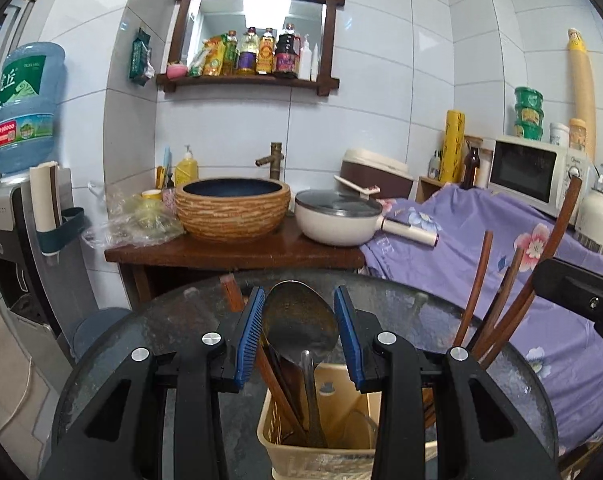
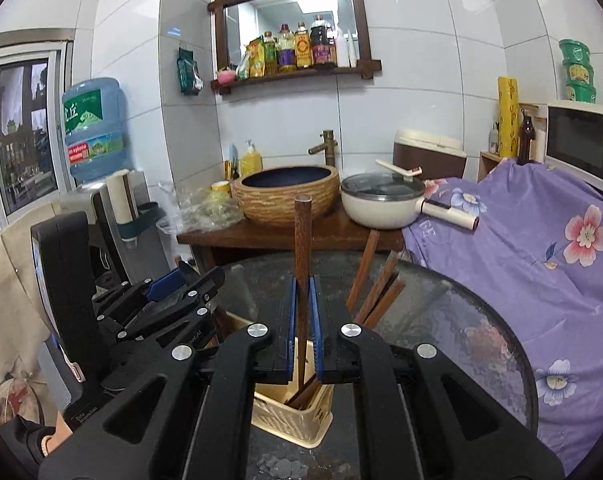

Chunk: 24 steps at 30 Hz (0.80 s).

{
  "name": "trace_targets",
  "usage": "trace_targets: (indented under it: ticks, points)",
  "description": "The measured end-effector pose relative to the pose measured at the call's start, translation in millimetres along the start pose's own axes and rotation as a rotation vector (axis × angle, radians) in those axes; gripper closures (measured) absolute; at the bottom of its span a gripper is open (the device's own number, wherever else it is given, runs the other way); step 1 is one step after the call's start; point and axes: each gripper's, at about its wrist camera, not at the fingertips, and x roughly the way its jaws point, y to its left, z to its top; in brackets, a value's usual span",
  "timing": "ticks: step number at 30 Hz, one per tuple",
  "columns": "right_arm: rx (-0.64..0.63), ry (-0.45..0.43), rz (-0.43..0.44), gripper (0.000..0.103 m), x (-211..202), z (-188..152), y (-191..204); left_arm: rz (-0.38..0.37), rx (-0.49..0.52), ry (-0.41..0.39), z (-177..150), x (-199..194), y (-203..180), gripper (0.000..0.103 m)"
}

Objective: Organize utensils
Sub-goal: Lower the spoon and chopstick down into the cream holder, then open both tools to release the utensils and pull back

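Note:
A cream plastic utensil basket (image 1: 317,456) stands on a round dark glass table (image 1: 149,328). My left gripper (image 1: 300,312) is open, its blue pads either side of a metal spoon (image 1: 299,320) that stands in the basket bowl-up, not touching it. Several brown chopsticks (image 1: 477,296) lean in the basket's right part. My right gripper (image 2: 303,312) is shut on one upright brown chopstick (image 2: 302,236), its lower end inside the basket (image 2: 293,416). More chopsticks (image 2: 375,292) lean to its right. The left gripper shows in the right wrist view (image 2: 181,284).
Behind the table a wooden stand (image 1: 237,252) carries a woven-look basin (image 1: 233,208) and a white lidded pan (image 1: 341,216). A purple floral cloth (image 1: 481,240) covers the right side, with a microwave (image 1: 537,172). A water dispenser (image 1: 17,216) stands left.

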Motion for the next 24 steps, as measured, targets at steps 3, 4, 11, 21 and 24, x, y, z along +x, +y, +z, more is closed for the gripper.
trace_targets:
  ticks: [3, 4, 11, 21, 24]
  points:
    - [0.001, 0.024, -0.005, 0.096, 8.3, -12.4, -1.2, -0.002, 0.024, 0.009, -8.2, 2.9, -0.3, 0.068]
    - [0.002, 0.031, -0.004, 0.096, 10.6, -15.8, -1.4, -0.002, 0.033, 0.005, -11.1, 2.5, 0.1, 0.068]
    - [-0.009, 0.061, -0.01, 0.095, 19.5, -29.5, -3.6, -0.022, 0.062, 0.015, -17.8, -1.3, 0.7, 0.066]
    - [-0.02, 0.017, 0.007, 0.068, -10.7, -39.1, -7.0, -0.009, 0.037, -0.072, -9.7, -48.9, 13.3, 0.023]
    - [-0.01, -0.017, -0.008, 0.058, -30.2, -51.1, -8.9, -0.019, 0.013, -0.086, -16.3, -67.9, 21.9, 0.015]
